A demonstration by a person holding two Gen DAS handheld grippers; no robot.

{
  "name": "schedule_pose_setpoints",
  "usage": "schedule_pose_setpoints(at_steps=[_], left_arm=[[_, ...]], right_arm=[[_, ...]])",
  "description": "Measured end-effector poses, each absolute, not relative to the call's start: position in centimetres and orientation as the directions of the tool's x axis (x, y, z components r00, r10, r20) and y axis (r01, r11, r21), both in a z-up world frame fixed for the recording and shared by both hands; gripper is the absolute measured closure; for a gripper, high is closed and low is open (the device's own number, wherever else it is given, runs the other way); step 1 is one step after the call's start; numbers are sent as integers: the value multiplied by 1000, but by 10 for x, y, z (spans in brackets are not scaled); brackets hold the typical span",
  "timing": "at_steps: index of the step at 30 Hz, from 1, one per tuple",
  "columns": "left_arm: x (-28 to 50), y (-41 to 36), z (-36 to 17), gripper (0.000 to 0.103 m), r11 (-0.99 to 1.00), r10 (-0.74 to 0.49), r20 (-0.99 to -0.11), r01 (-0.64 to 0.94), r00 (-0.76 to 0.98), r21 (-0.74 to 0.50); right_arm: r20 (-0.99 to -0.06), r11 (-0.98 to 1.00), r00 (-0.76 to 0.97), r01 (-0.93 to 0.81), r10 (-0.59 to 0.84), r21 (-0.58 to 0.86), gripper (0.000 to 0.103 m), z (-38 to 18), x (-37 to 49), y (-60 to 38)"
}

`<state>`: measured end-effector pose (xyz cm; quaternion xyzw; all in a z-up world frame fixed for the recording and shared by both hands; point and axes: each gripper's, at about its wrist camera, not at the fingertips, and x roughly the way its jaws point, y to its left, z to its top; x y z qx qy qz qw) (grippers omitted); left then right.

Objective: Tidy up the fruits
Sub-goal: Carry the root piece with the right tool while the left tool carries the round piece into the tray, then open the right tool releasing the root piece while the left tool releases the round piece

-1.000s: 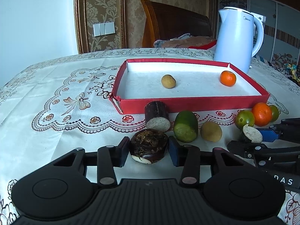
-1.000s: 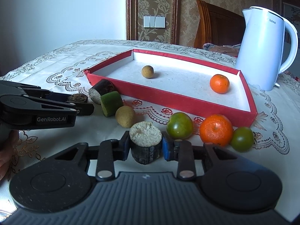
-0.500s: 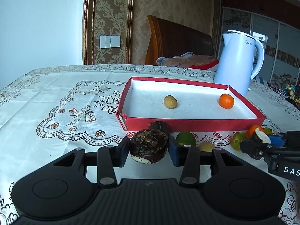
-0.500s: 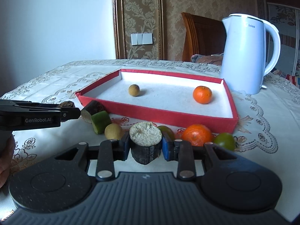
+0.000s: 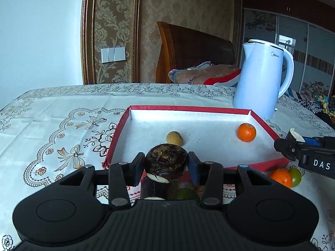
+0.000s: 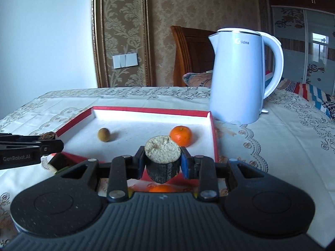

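Red-walled tray (image 5: 262,121) with white floor; orange mandarin (image 5: 246,132); tan round fruit (image 5: 174,138); dark brown cut piece (image 5: 166,161); pale blue kettle (image 6: 236,77); cream tablecloth (image 5: 62,113) with brown floral embroidery; black tools.

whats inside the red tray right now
Inside the red tray lie a small tan fruit and an orange. Both grippers and their held pieces cover the tray's near edge, so that strip can't be checked.

A dark cane piece (image 5: 166,163) and a pale-topped dark stub (image 6: 162,159) are each clamped aloft. An orange (image 5: 246,132) and a tan round fruit (image 5: 174,138) lie apart inside the red tray (image 5: 188,109).
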<state>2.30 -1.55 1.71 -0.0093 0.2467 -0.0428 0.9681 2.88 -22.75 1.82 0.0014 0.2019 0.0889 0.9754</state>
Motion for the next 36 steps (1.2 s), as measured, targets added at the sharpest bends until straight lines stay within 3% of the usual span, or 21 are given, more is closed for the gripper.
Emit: schedule_pose_setpoints(at_steps=[36], left_arm=[[100,-48,-7,60,1000,-3,-564,6,826,3]], right_arm=[[-540,998,839,-68,64,13,72,-13,124,-212]])
